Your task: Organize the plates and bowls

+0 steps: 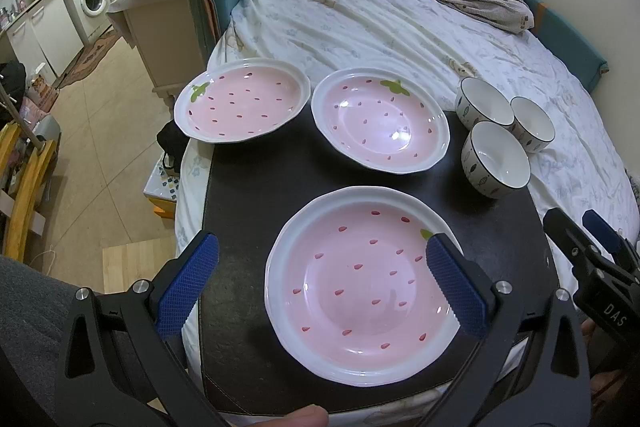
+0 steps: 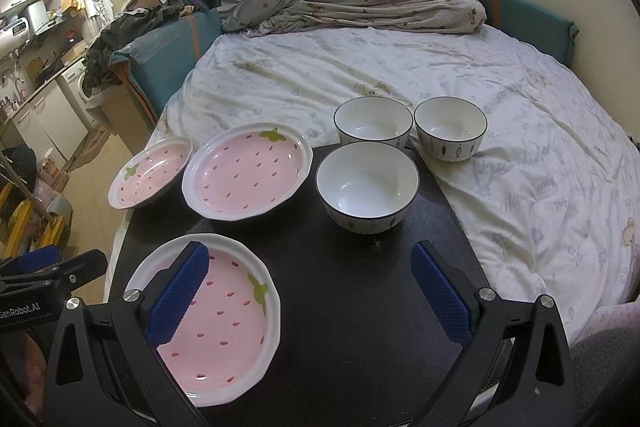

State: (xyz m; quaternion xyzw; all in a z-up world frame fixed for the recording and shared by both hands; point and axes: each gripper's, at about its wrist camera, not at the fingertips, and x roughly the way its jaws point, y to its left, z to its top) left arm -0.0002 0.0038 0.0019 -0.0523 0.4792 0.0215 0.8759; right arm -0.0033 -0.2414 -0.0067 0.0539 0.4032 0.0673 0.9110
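A black mat (image 1: 240, 195) lies on a bed (image 1: 360, 27) and carries 3 pink strawberry-pattern plates and 3 white bowls. The near plate (image 1: 362, 285) sits at the mat's front edge; the far-left plate (image 1: 242, 101) overhangs the mat's back left corner, and the far-middle plate (image 1: 380, 125) rests just beside it. The front bowl (image 2: 367, 187) stands on the mat, the back-left bowl (image 2: 373, 121) straddles its far edge, and the back-right bowl (image 2: 450, 128) appears to rest on the bedsheet; the 3 bowls cluster closely together. The left gripper (image 1: 320, 283) is released, its blue pads (image 1: 188, 285) spread wide above the near plate. The right gripper (image 2: 308, 301) is likewise released, spread over bare mat and the near plate's rim, grasping nothing.
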